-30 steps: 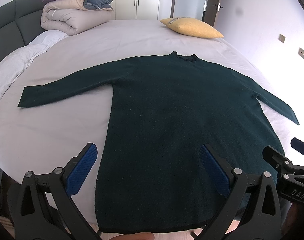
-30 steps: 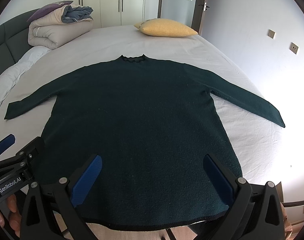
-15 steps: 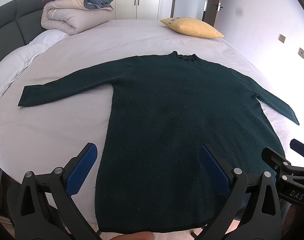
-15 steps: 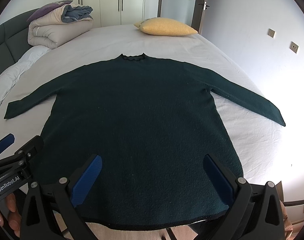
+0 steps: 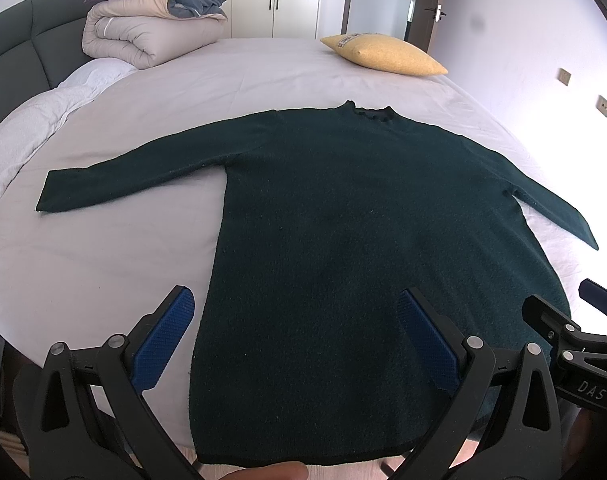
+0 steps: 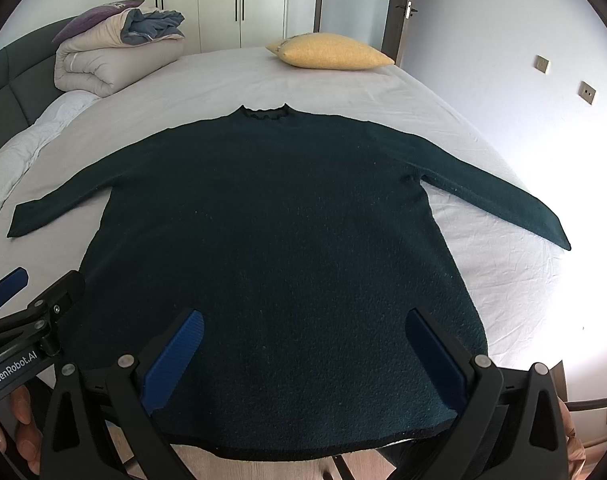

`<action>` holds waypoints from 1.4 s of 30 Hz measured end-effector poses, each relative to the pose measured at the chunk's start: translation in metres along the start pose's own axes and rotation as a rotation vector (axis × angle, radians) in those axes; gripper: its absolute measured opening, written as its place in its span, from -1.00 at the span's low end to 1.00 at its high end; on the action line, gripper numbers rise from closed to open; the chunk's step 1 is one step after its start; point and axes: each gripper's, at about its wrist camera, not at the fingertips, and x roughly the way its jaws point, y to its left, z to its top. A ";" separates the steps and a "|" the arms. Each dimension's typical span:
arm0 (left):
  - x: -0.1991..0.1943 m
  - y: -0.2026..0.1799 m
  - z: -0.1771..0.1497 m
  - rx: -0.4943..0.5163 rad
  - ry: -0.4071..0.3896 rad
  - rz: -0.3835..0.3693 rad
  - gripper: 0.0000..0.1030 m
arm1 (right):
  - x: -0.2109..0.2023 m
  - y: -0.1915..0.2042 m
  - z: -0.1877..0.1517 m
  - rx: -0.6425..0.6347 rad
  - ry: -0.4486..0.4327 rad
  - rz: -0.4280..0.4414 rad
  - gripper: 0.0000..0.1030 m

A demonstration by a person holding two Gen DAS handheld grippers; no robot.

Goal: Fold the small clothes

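Note:
A dark green long-sleeved sweater (image 5: pixel 343 220) (image 6: pixel 271 232) lies flat on the bed, both sleeves spread out, collar at the far end and hem at the near edge. My left gripper (image 5: pixel 295 320) hovers open above the hem's left half, holding nothing. Above the hem's right half my right gripper (image 6: pixel 303 340) also stands open and empty. Each gripper shows at the edge of the other's view, the right gripper (image 5: pixel 575 328) at the right and the left gripper (image 6: pixel 27 296) at the left.
The bed sheet (image 5: pixel 103 264) is pale grey. A folded duvet stack (image 5: pixel 151 28) sits far left by the dark headboard (image 5: pixel 19 64). A yellow pillow (image 5: pixel 383 54) lies at the far end. A wall with sockets (image 6: pixel 543 120) runs along the right.

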 end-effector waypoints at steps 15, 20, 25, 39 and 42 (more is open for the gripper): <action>0.000 0.001 0.000 0.000 0.000 0.000 1.00 | 0.003 -0.002 -0.006 0.000 0.004 -0.001 1.00; 0.000 -0.001 -0.001 0.010 -0.011 0.016 1.00 | 0.002 -0.003 -0.011 0.004 0.001 -0.002 1.00; -0.002 -0.005 -0.006 0.027 -0.033 0.011 1.00 | 0.003 -0.002 -0.009 0.004 0.002 -0.002 1.00; 0.030 0.019 0.021 -0.124 0.033 -0.260 1.00 | 0.005 -0.061 -0.004 0.160 -0.056 0.122 1.00; 0.043 0.019 0.033 -0.117 0.022 -0.290 1.00 | 0.009 -0.125 0.001 0.319 -0.095 0.169 1.00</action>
